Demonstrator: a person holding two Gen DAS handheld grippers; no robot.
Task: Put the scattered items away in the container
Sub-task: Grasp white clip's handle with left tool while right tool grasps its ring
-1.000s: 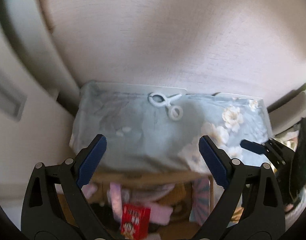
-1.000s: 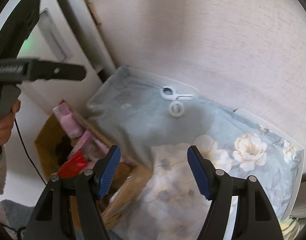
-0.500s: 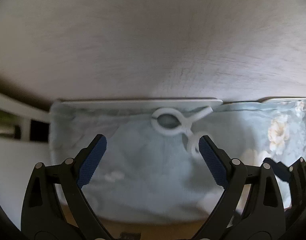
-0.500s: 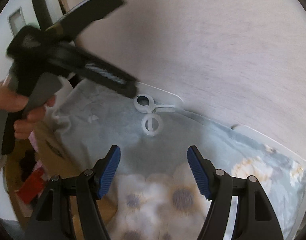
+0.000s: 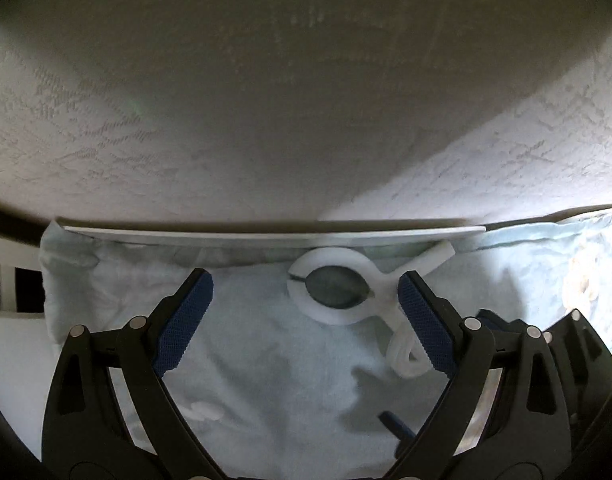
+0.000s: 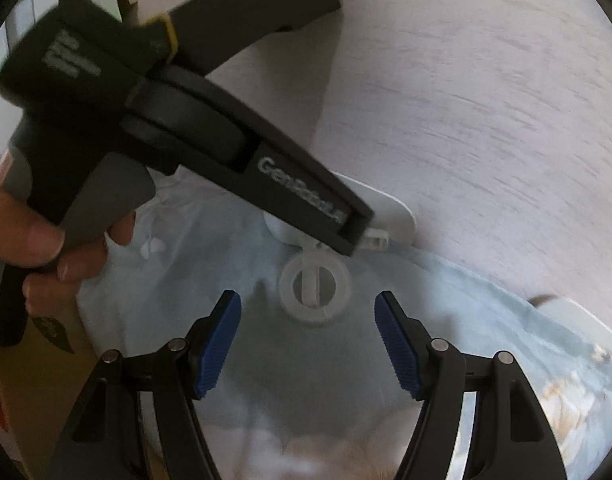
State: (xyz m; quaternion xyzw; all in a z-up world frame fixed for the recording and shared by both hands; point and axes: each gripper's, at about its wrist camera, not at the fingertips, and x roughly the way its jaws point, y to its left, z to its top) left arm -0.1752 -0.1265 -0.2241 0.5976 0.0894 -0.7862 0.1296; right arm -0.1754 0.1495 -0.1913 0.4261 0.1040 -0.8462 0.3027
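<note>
Tongs both agape, noses toward white clip, pale cloth.

Each black hand-held gripper has blue ribbed pads, silver screws; bare-skinned hand

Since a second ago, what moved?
The left gripper closed in on the white clip, which now sits between its open fingers; the box of items dropped out of its view. The right gripper also advanced toward the clip, still open. The clip stays on the blue cloth.
</note>
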